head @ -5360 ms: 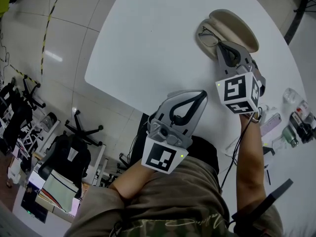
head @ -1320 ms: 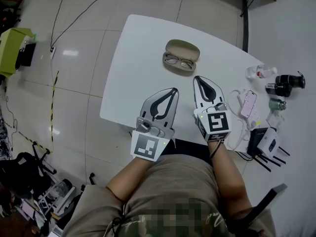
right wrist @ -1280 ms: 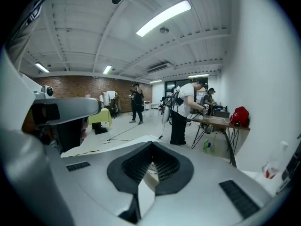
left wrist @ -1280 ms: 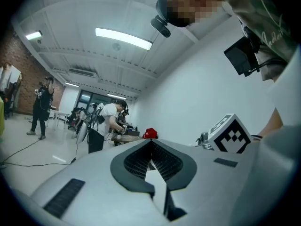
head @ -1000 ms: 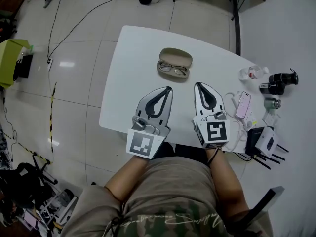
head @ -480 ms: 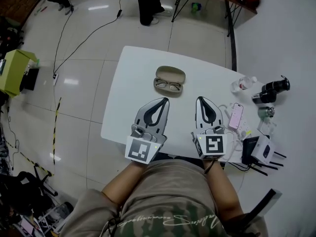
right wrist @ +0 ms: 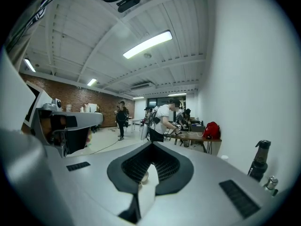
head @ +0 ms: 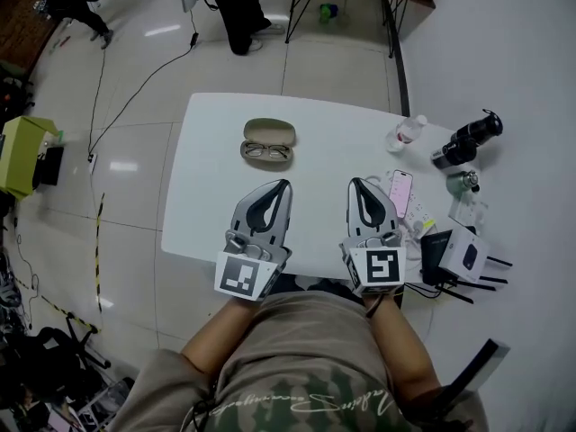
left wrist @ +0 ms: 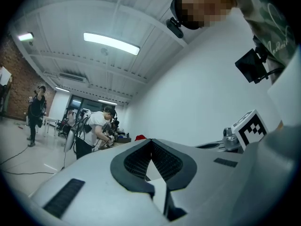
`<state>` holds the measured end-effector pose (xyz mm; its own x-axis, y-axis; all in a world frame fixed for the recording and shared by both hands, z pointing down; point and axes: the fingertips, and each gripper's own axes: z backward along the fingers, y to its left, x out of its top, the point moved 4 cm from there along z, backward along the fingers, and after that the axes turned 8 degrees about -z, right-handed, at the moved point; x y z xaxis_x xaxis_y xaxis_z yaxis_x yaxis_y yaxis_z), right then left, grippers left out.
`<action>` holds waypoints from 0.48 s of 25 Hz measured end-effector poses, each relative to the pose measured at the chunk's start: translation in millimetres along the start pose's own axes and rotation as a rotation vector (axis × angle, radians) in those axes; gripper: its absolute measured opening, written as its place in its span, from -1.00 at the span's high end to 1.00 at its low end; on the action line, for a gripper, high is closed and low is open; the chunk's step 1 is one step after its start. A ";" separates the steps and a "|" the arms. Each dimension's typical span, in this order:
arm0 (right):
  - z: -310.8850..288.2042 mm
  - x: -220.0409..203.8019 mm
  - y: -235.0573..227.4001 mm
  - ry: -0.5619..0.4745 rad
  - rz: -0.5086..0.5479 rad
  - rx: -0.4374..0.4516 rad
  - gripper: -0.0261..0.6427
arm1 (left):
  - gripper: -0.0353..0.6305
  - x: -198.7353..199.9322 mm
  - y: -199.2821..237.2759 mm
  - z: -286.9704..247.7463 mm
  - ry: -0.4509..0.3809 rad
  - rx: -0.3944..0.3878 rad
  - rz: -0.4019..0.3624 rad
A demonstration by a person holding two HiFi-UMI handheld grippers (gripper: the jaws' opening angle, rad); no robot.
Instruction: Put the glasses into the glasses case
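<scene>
The beige glasses case (head: 268,131) lies open on the white table (head: 315,142), toward its far left. Dark-framed glasses (head: 265,152) rest inside it. In the head view my left gripper (head: 283,184) and right gripper (head: 355,184) are side by side over the table's near half, well short of the case. Both are shut, tips together, with nothing between them. In the left gripper view the left gripper (left wrist: 151,141) points out over the room, and in the right gripper view the right gripper (right wrist: 151,144) does the same; neither view clearly shows the case.
Along the table's right side are a phone (head: 400,190), a small water bottle (head: 405,134), a black camera lens (head: 464,139), a small can (head: 464,181), a black box (head: 435,249), a white router (head: 464,257) and cables. People stand on the floor beyond the table.
The right gripper, at the case 5.4 s ago, has drawn back to the near side beside the left one. The head view has pulled back, taking in more of the room.
</scene>
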<state>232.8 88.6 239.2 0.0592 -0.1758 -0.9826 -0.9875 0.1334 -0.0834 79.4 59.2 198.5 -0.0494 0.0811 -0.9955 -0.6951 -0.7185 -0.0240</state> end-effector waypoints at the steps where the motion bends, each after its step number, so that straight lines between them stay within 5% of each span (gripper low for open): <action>1: 8.0 1.9 -5.5 -0.008 -0.006 0.002 0.89 | 0.88 1.8 -9.9 -1.6 0.005 0.001 0.000; 12: 91.0 5.4 -53.5 -0.036 -0.038 0.060 0.89 | 0.88 8.7 -115.6 2.4 0.071 0.047 -0.051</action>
<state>299.1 169.3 223.3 0.1025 -0.1472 -0.9838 -0.9741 0.1857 -0.1292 157.6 144.6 192.8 0.0365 0.0669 -0.9971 -0.7284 -0.6813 -0.0724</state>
